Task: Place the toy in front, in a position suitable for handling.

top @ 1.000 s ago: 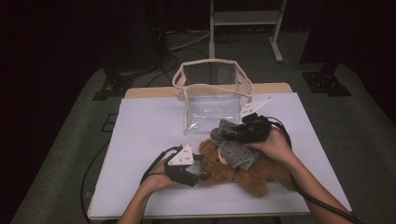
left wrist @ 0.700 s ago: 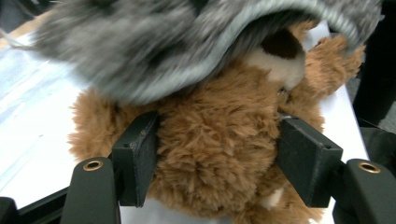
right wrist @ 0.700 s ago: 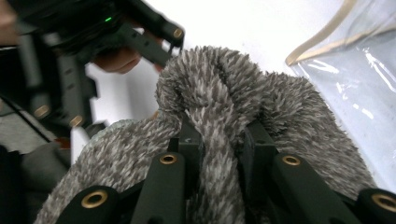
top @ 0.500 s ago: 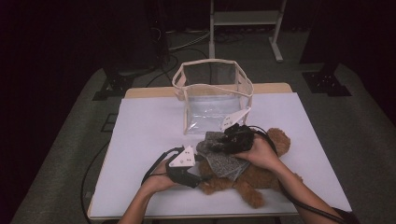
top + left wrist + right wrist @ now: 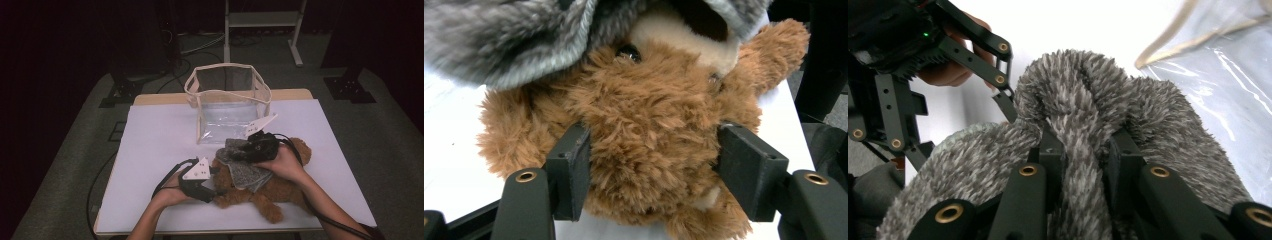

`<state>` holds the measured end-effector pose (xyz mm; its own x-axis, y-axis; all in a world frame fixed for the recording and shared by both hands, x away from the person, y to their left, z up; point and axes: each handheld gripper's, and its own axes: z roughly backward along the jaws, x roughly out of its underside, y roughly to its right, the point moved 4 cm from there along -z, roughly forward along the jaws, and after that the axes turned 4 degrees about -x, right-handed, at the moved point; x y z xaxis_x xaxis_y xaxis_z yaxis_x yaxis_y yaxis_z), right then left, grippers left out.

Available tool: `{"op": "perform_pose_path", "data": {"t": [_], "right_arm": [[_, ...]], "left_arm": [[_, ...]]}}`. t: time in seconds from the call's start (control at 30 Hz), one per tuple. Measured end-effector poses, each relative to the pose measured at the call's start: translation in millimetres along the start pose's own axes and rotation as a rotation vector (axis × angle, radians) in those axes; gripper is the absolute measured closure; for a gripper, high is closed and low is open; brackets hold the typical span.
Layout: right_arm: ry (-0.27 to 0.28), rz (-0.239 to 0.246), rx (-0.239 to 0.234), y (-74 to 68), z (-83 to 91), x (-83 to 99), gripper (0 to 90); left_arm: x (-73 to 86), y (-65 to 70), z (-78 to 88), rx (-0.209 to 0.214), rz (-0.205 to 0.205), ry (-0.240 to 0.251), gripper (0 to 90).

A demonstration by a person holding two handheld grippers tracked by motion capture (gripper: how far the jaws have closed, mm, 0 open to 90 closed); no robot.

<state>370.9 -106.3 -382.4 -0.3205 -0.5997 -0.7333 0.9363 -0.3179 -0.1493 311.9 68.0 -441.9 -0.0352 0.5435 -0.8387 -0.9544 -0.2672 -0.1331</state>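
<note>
Brown plush hides much of itself here: in the high view the teddy bear [image 5: 260, 192] lies on its back on the white worktop [image 5: 160, 150], and the grey fuzzy cloth [image 5: 245, 167] covers its head and chest, so only the belly, a leg and an ear past the person's right hand [image 5: 285, 165] show. In the left gripper view the cloth [image 5: 509, 35] cuts across the top of the bear's face, leaving one dark eye and the pale muzzle in sight; the bear's lower body runs out of that picture.

The left gripper [image 5: 202, 180] has its fingers [image 5: 571, 170] pressed into the bear's fur [image 5: 649, 130] from both sides, clamping the head; they have just eased slightly wider with the bear between them. The right gripper [image 5: 250, 147] has its fingers [image 5: 1050, 160] drawn close together, pinching a bunched fold of the cloth [image 5: 1083, 110] just above the bear.

The bear is shaggy, rust-brown, with a cream snout. It rests near the worktop's front edge, just in front of the clear bag with beige trim [image 5: 227, 100], which stands upright and open.
</note>
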Motion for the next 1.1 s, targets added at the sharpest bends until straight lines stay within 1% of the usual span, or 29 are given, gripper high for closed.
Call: {"op": "perform_pose_path", "data": {"t": [0.1,0.13,0.2,0.4,0.5,0.6,0.63,0.7,0.77,0.83,0.87,0.93,1.0,1.07,1.1], "right_arm": [[-0.006,0.002,0.005,0.8,1.3,1.5,73.0],[-0.005,-0.001,0.010,1.8,4.7,3.8,72.9],[-0.002,-0.017,0.025,3.3,15.1,11.4,72.9],[0.019,-0.063,0.091,8.7,57.1,46.7,73.0],[0.048,-0.094,0.118,9.1,79.9,61.8,73.0],[0.061,-0.111,0.179,8.4,107.6,75.3,73.0],[0.067,-0.119,0.194,8.4,115.2,79.7,72.9],[0.073,-0.140,0.221,9.3,128.6,89.2,72.9],[0.085,-0.167,0.228,10.2,137.2,97.9,72.9],[0.093,-0.178,0.229,11.2,138.5,103.6,72.9],[0.099,-0.181,0.223,11.1,136.4,104.8,72.9],[0.098,-0.174,0.209,10.4,127.3,104.3,72.9],[0.107,-0.170,0.187,9.7,115.5,100.7,72.9],[0.118,-0.160,0.170,8.9,105.1,95.2,72.9],[0.127,-0.160,0.158,8.1,100.4,92.4,73.0]], "left_arm": [[0.3,-1.1,0.1,0.000,0.006,0.007,34.5],[0.2,-1.6,0.1,-0.002,0.000,0.005,34.5],[0.1,-1.5,0.0,-0.004,0.005,0.006,34.4],[-1.6,-1.8,-1.0,-0.014,0.008,0.004,33.5],[-2.4,-1.6,-0.8,-0.013,-0.002,-0.001,33.4],[-2.0,-1.8,-0.7,-0.011,0.009,0.001,33.4],[-1.7,-2.4,-0.5,-0.011,0.007,0.000,33.4],[-1.7,-2.9,-0.6,-0.010,0.007,0.000,33.4],[-1.8,-3.4,-0.5,-0.011,0.005,-0.004,33.4],[-2.2,-3.9,-0.5,-0.012,0.007,-0.003,33.3],[-2.5,-3.8,-0.3,-0.013,0.012,-0.002,33.1],[-3.0,-5.4,1.0,-0.015,0.002,-0.006,33.0],[-3.9,-6.4,2.4,-0.018,0.013,0.000,33.0],[-5.4,-8.5,5.3,-0.022,0.014,0.003,32.9],[-7.7,-9.9,7.3,-0.019,0.027,0.023,32.9]]}}
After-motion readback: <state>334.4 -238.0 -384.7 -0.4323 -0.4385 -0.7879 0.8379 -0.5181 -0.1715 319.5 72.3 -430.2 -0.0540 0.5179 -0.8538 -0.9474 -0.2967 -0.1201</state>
